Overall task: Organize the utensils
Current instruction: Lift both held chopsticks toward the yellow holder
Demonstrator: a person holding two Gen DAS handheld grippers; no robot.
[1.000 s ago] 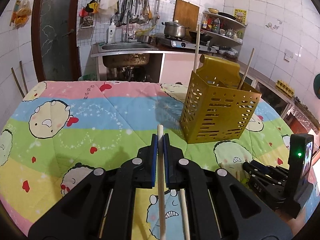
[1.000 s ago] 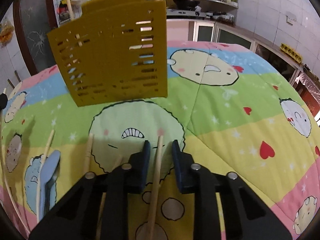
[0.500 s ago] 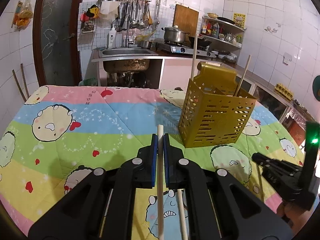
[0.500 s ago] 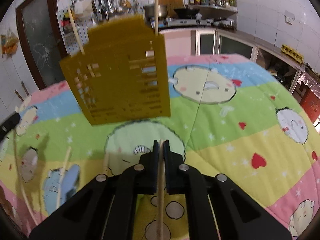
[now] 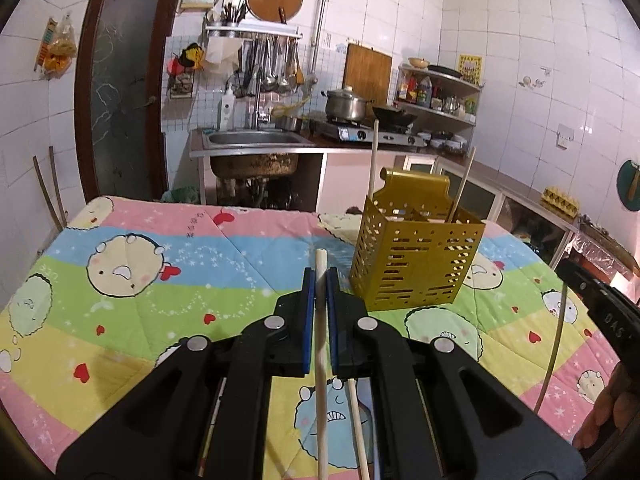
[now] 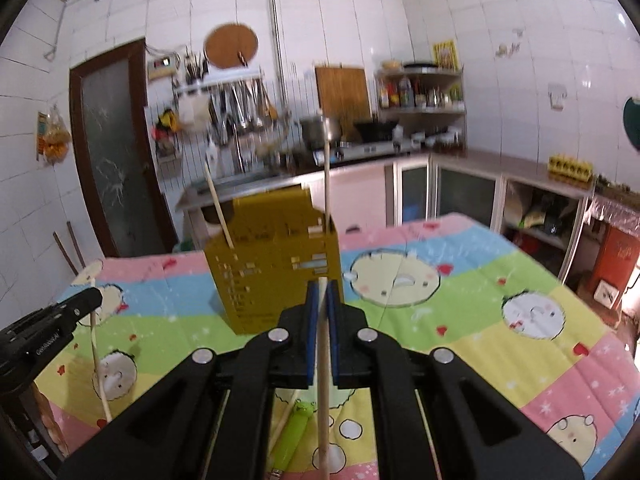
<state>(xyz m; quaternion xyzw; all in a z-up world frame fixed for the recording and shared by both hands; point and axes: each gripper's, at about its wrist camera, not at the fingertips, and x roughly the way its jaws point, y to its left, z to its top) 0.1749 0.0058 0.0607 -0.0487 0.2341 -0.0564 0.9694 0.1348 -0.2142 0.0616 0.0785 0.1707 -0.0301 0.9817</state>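
1. Left gripper (image 5: 320, 280): blue pads clenched on a pale wooden chopstick (image 5: 321, 344), which runs lengthwise between them; its tip pokes out just past the pads.
2. Right gripper (image 6: 321, 292): jaws just closed, now clamped on a second wooden chopstick (image 6: 323, 396), held the same way, lifted off the cloth.
3. Gold perforated utensil holder (image 5: 416, 264) stands upright on the table, ahead and to the right of the left gripper. Two chopsticks (image 5: 373, 160) already stand in it, leaning outward at opposite sides.
4. Table covered with a striped cartoon-print cloth (image 5: 160, 280).
5. Loose items on the cloth near the grippers: another chopstick (image 5: 357, 432) under the left gripper; a green utensil handle (image 6: 294, 428) under the right gripper.
6. In the left view the right gripper shows at the right edge, its chopstick hanging down from it.
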